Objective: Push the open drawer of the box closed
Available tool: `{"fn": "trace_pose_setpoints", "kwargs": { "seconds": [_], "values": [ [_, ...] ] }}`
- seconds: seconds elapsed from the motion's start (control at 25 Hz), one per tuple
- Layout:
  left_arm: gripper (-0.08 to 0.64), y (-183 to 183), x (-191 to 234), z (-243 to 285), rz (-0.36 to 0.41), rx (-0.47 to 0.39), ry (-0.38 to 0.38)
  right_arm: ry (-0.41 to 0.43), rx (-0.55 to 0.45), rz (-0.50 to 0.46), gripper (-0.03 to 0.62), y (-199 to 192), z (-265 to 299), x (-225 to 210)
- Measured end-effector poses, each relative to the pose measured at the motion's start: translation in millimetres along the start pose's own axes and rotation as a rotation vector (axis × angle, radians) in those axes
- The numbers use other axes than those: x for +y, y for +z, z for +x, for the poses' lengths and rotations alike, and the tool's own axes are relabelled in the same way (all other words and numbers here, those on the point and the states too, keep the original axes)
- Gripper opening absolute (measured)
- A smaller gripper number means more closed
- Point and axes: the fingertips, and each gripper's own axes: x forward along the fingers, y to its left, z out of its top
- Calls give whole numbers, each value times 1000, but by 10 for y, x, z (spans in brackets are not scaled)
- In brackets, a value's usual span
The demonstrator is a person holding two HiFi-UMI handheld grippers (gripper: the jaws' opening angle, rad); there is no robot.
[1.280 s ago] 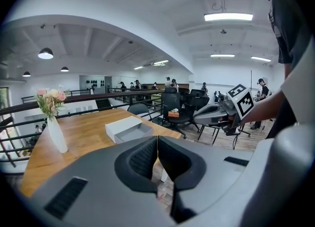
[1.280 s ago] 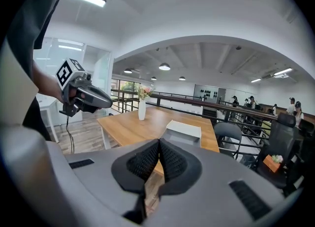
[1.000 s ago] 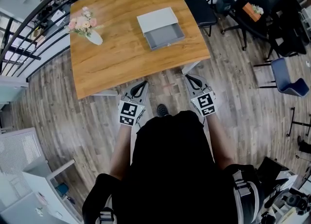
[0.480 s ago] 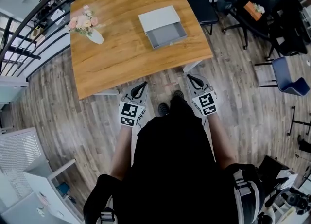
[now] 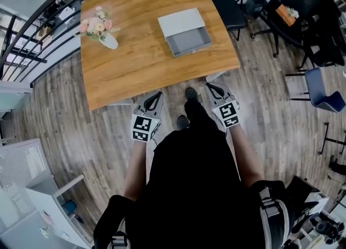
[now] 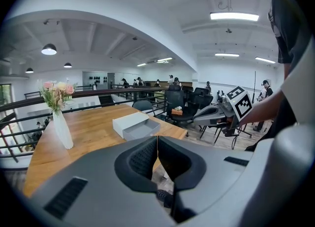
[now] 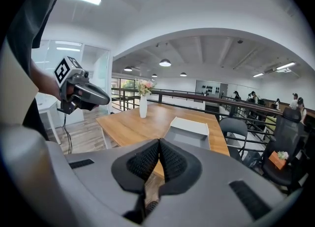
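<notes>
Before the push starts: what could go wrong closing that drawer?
1. Nothing visibly anchors the box on the table; pushing the drawer may slide the whole box.
2. It lies skewed near the table's right edge, so an off-axis push by the right gripper could swing it toward that edge.

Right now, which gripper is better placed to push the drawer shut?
Probably the right gripper: it is nearer the drawer, almost in line with its open front; the left gripper is farther aside.
</notes>
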Motion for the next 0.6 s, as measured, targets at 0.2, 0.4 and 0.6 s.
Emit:
{"fn": "trace_pose_setpoints", "kwargs": {
  "seconds": [0.2,0.4,0.6],
  "values": [
    [23,111,29,145,11,-6,-19,-11,-1,0,17,69,79,-135],
    [23,231,38,274,1,-28,-36,-21,21,20,17,2,124,-272],
    [23,218,177,416,-5,-17,-39,-29,41,33,17,-73,258,-389]
  ]
}}
